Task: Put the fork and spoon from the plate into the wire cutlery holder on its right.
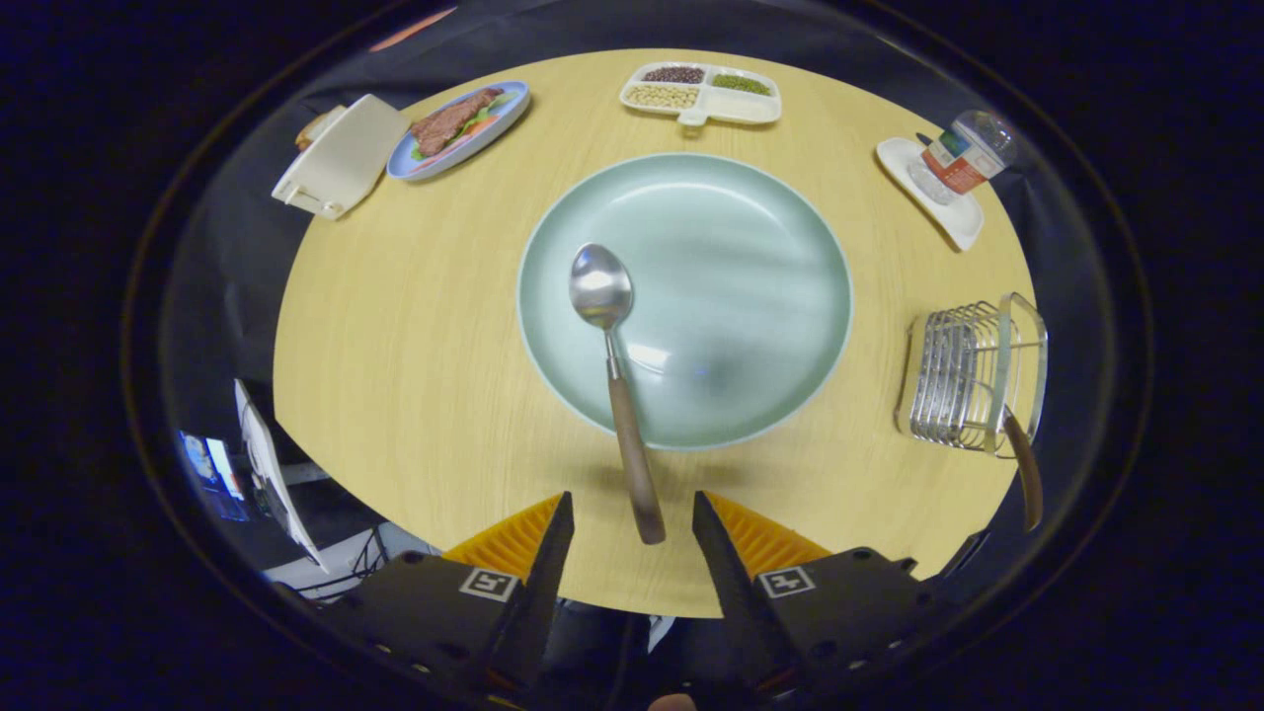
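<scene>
Overhead light is glaring off the pale green round plate (731,247); fisheye distortion is bending the round wooden table (395,336) edges; focus is holding sharp.

Gripper (632,518) is open, w/ spoon (617,370) handle end between fingers, bowl on green plate (770,296). Wire holder (973,380) at right has brown-handled utensil (1025,472).

Pale green round ceramic plate (750,247) at the middle of the table, shallow and glossy. Steel spoon with a brown wooden handle (617,380) lying on the plate's left part, bowl up and pointing far, handle crossing the near rim and overhanging the table, its end just ahead of the open fingers. Chrome wire cutlery holder (963,380) standing to the plate's right, apart from it, near the table's right edge. Brown-handled utensil (1025,474), presumably the fork, already in the holder, handle leaning out toward the near side, head hidden.
</scene>
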The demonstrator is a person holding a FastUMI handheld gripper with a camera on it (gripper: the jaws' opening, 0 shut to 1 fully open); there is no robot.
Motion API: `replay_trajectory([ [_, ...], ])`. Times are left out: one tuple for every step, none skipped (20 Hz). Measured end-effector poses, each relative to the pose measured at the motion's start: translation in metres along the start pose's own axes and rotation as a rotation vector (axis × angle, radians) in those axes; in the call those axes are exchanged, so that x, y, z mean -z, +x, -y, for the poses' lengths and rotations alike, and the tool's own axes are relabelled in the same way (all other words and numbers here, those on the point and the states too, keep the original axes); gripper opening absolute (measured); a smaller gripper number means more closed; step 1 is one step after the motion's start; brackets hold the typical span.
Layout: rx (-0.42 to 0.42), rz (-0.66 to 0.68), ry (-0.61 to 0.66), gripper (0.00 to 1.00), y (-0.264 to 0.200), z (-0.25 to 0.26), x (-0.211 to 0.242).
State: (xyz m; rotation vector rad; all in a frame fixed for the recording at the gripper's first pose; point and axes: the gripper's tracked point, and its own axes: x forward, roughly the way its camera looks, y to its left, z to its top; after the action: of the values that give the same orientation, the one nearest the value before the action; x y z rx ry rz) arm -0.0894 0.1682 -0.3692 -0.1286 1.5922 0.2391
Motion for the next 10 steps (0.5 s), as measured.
replay_trajectory([
  [0.006,-0.001,0.004,0.69,0.005,0.001,-0.001],
  [0.005,0.002,0.007,0.69,0.011,0.0,-0.004],
  [0.011,-0.004,0.014,0.56,0.011,0.001,-0.005],
  [0.012,-0.009,0.02,0.43,0.014,0.001,-0.005],
  [0.01,-0.016,0.023,0.3,0.016,0.001,-0.005],
  [0.015,-0.024,0.02,0.28,0.017,0.002,-0.004],
  [0.008,-0.026,0.026,0.21,0.013,0.001,-0.005],
  [0.011,-0.032,0.024,0.14,0.013,0.002,-0.003],
  [-0.004,-0.025,0.021,0.14,0.009,-0.003,-0.005],
  [0.011,-0.015,0.024,0.13,0.007,0.001,-0.006],
])
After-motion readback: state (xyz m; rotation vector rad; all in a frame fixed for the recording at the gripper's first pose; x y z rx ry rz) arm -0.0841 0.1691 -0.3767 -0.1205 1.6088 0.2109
